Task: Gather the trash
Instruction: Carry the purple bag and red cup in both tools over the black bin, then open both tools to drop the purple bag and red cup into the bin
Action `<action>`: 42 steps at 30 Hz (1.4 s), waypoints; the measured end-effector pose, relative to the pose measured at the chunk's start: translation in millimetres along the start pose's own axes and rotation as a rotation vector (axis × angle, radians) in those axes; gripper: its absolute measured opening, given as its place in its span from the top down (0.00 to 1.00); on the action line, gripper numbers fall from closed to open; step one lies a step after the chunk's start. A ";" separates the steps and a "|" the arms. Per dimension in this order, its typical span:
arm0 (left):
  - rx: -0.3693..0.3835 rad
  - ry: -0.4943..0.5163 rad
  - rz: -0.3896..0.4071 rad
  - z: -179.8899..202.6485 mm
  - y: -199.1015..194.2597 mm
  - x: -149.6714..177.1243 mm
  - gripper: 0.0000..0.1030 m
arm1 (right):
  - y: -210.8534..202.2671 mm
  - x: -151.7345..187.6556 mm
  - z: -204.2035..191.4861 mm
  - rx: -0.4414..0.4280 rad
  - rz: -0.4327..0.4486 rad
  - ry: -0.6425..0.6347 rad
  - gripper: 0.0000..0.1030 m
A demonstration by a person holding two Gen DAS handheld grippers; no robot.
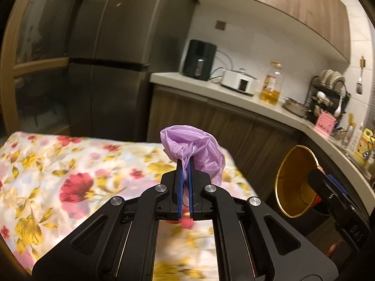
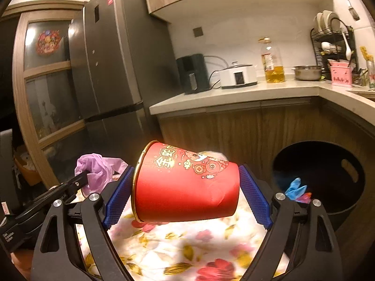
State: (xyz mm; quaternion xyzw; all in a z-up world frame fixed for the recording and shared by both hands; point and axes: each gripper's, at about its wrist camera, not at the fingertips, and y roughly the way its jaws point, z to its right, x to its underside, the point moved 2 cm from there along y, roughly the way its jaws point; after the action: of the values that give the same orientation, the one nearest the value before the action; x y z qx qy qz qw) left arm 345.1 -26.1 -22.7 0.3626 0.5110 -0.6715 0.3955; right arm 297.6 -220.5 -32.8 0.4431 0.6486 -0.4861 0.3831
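My left gripper (image 1: 185,164) is shut on a crumpled purple plastic bag (image 1: 199,149), held up above the floral tablecloth (image 1: 70,175). In the right wrist view that bag (image 2: 96,168) and the left gripper (image 2: 82,178) show at the left. My right gripper (image 2: 185,185) holds a red paper cup (image 2: 185,187) lying on its side, one blue pad against the gold rim and the other against the base. The cup's gold inside (image 1: 295,182) faces the left wrist camera at the right. A black bin (image 2: 328,178) stands right of the table with blue and coloured scraps (image 2: 296,187) in it.
A kitchen counter (image 2: 234,96) runs behind with an air fryer (image 2: 193,72), a white cooker (image 2: 238,76), an oil bottle (image 2: 273,61), a pot (image 2: 307,72) and a dish rack (image 2: 332,39). A grey fridge (image 2: 110,65) stands at the left, wooden cabinets (image 2: 257,131) below the counter.
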 end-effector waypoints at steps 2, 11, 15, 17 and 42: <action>0.023 0.019 0.006 19.2 -2.4 -3.3 0.97 | -8.8 -7.2 12.6 0.020 0.020 0.006 0.18; 0.139 0.102 0.018 110.7 -1.8 -7.6 0.97 | -38.1 -30.3 72.0 0.120 0.086 0.035 0.18; 0.187 0.122 0.010 143.3 5.3 -4.1 0.97 | -48.6 -34.3 102.1 0.173 0.104 0.052 0.18; 0.216 0.132 0.007 161.9 8.2 -1.6 0.97 | -51.3 -35.6 114.7 0.193 0.108 0.060 0.18; 0.373 0.180 -0.056 259.5 71.9 33.0 0.97 | -37.8 -40.2 211.9 0.262 0.089 0.174 0.18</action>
State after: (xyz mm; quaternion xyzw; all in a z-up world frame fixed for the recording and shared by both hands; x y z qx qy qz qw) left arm 374.4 -295.8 -25.1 0.4738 0.4210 -0.7302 0.2551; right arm 288.5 -439.2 -34.1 0.5582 0.5900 -0.5087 0.2854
